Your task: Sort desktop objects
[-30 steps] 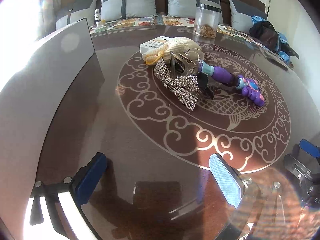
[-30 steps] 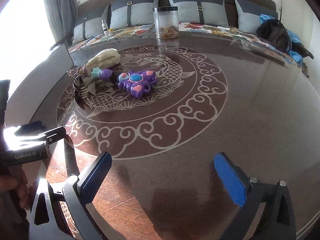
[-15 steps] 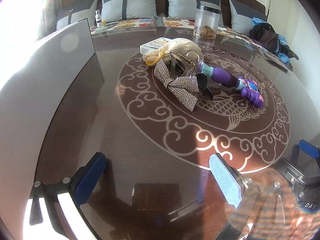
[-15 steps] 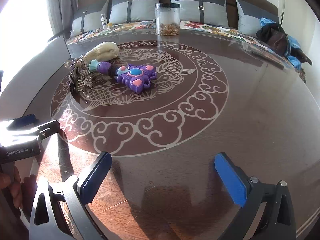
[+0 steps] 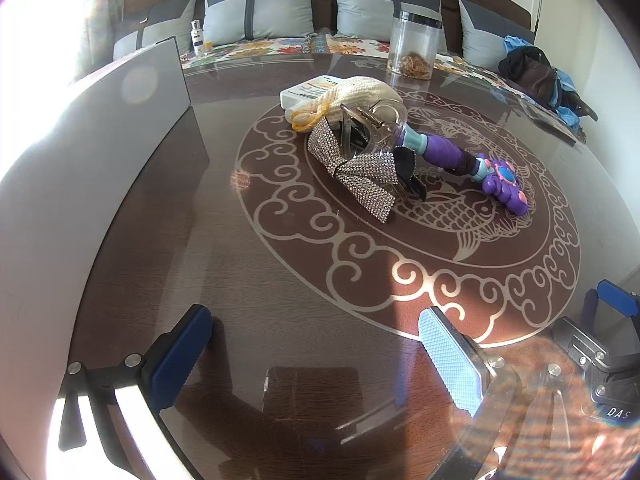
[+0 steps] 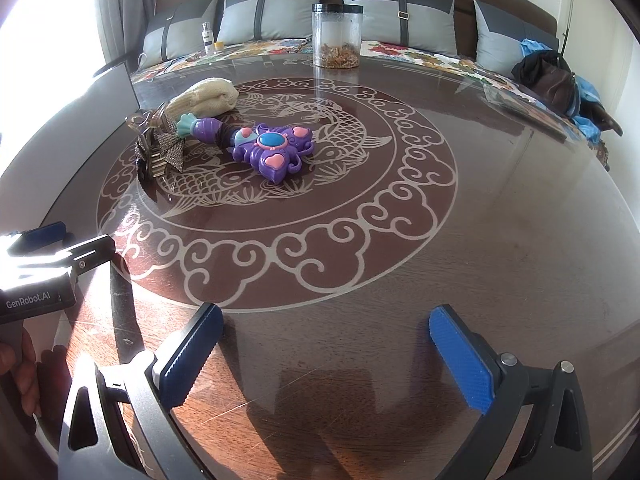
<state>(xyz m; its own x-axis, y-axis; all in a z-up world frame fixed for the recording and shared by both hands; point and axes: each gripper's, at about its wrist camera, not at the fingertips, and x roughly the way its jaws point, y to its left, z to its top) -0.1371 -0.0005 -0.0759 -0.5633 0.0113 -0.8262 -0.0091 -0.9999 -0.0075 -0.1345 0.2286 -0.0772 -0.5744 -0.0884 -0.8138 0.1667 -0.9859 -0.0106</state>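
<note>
A heap of objects lies mid-table: a purple toy wand (image 6: 272,148) (image 5: 480,164), a rhinestone bow (image 5: 360,172) (image 6: 166,148), a clear hair claw (image 5: 372,124), a cream drawstring pouch (image 5: 360,92) (image 6: 204,96) and a white box (image 5: 308,90). My left gripper (image 5: 316,356) is open and empty, low over the near table, well short of the heap. My right gripper (image 6: 326,360) is open and empty near the front edge. Each gripper shows at the edge of the other's view.
The round dark table (image 6: 500,220) has a glass top with a fish pattern. A clear jar (image 6: 337,36) stands at the far edge. A grey upright panel (image 5: 100,140) stands at the left. A cushioned bench with a dark bag (image 6: 548,76) lies behind.
Both grippers stay open and nearly still. The right wrist view has shifted slightly, so the heap sits a bit further right and higher in it.
</note>
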